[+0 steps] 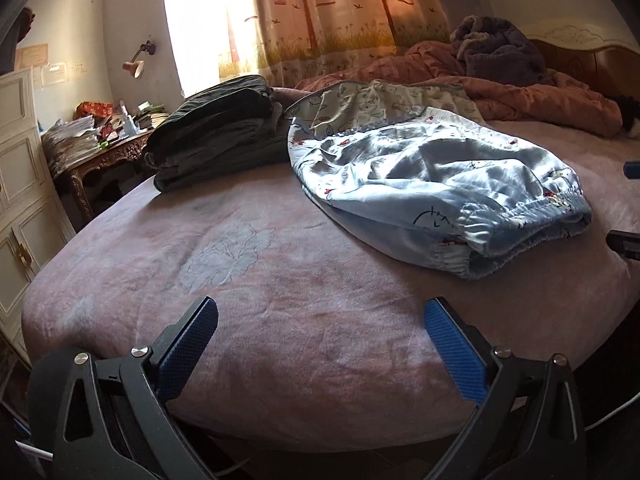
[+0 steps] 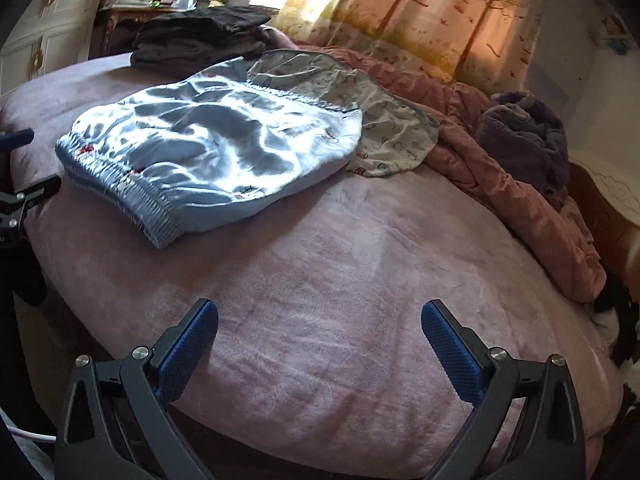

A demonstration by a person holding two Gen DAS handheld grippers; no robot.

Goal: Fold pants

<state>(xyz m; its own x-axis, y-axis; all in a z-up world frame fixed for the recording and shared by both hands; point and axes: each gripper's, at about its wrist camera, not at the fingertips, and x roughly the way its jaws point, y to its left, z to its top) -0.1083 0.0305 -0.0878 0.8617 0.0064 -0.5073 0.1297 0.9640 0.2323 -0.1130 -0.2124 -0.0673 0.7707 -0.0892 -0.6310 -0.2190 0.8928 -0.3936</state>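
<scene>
Both the left tongs [image 1: 320, 338] and right tongs [image 2: 320, 338] gaped empty over the pink bed [image 1: 280, 360], the shiny pale-blue satin pants [image 1: 432, 184] apparently folded.

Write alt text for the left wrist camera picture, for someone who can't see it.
Shiny light blue pants lie on a pink bedspread, beyond the open, empty left gripper. A stack of dark folded clothes sits to their left, with a rumpled pink quilt and a tree-print curtain behind.
</scene>
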